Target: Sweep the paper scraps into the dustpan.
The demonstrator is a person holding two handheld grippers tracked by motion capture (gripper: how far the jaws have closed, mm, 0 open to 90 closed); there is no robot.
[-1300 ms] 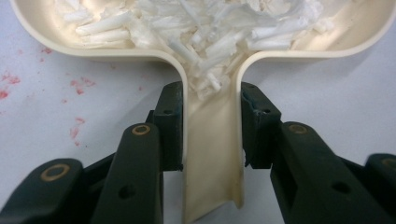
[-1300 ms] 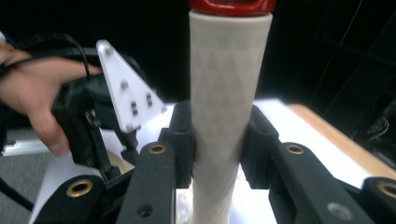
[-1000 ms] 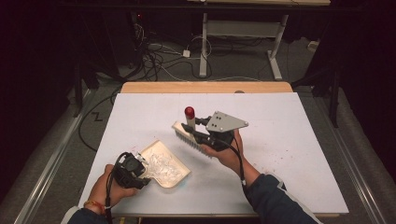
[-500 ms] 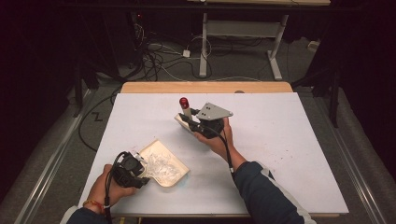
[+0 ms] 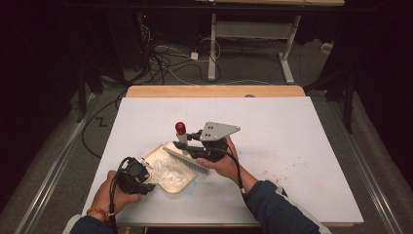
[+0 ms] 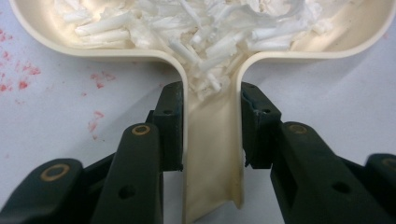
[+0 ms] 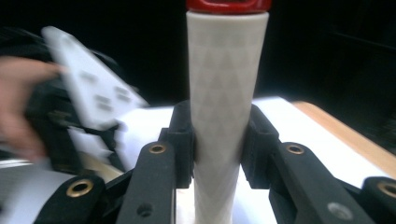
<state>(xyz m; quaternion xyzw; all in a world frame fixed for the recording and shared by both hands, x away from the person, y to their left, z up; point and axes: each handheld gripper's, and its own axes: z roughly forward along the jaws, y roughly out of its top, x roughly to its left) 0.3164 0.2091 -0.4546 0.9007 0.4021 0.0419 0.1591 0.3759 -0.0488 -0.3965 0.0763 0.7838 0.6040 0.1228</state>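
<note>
Right now the left gripper [image 6: 210, 135] is clamping the dustpan [image 5: 168, 170] handle on the table [image 5: 292, 146], the right gripper [image 7: 218, 140] squeezing the brush [image 5: 187, 157] handle; tilting the dustpan risks spilling the paper scraps [image 6: 205, 28].

The white table [image 5: 292, 146] is brightly lit from overhead while the room from nine through twelve to three o'clock lies nearly black. In the right gripper view, the far hand [image 7: 18, 107] at nine o'clock smears with motion blur; the left gripper view is sharp.
</note>
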